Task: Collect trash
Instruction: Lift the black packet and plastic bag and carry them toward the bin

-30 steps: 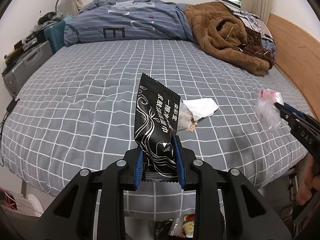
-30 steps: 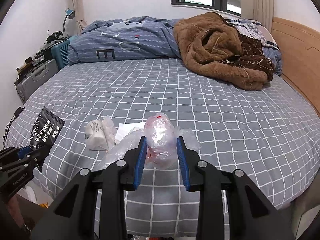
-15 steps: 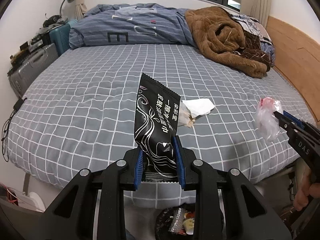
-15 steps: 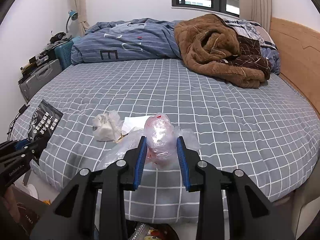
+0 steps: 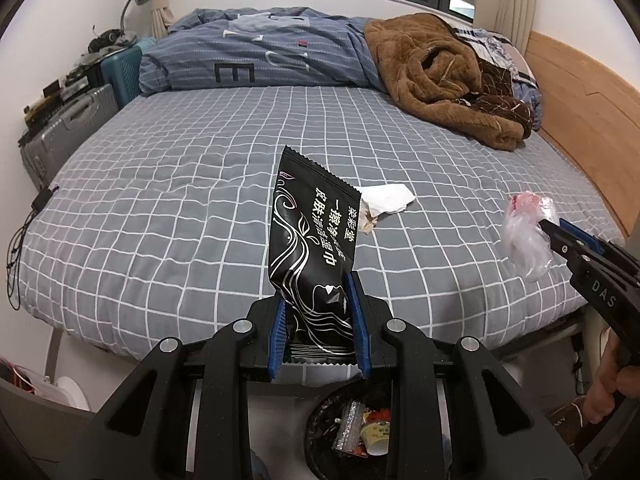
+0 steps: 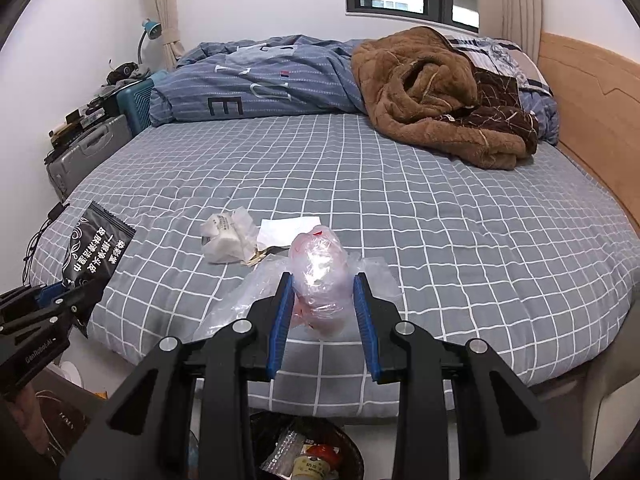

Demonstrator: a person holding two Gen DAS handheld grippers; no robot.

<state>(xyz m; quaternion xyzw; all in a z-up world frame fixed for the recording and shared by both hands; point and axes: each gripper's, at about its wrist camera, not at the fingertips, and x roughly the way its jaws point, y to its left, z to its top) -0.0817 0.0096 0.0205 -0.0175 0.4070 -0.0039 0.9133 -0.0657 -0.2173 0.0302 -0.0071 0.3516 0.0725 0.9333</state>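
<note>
My left gripper [image 5: 316,292] is shut on a black wet-wipe packet [image 5: 312,236] that stands upright between its blue pads; the same black wet-wipe packet [image 6: 96,248] shows at the left of the right wrist view. My right gripper [image 6: 323,288] is shut on a crumpled clear plastic bag [image 6: 320,276] with pink inside, also seen as the plastic bag [image 5: 528,232] at the right of the left wrist view. Both are held beyond the near edge of the bed, above a black trash bin [image 5: 320,424] on the floor, the trash bin [image 6: 264,432] holding wrappers. A white tissue wad [image 6: 228,240] and a white paper [image 5: 388,198] lie on the bed.
The bed has a grey checked sheet [image 5: 180,200], with a blue striped duvet [image 5: 272,56] and a brown fleece blanket [image 6: 440,96] at its far side. A wooden headboard [image 6: 592,120] runs along the right. Suitcases [image 5: 72,128] stand at the left wall.
Both grippers have drawn back from the bed and risen a little with their trash still held. The trash bin has come more into view below them.
</note>
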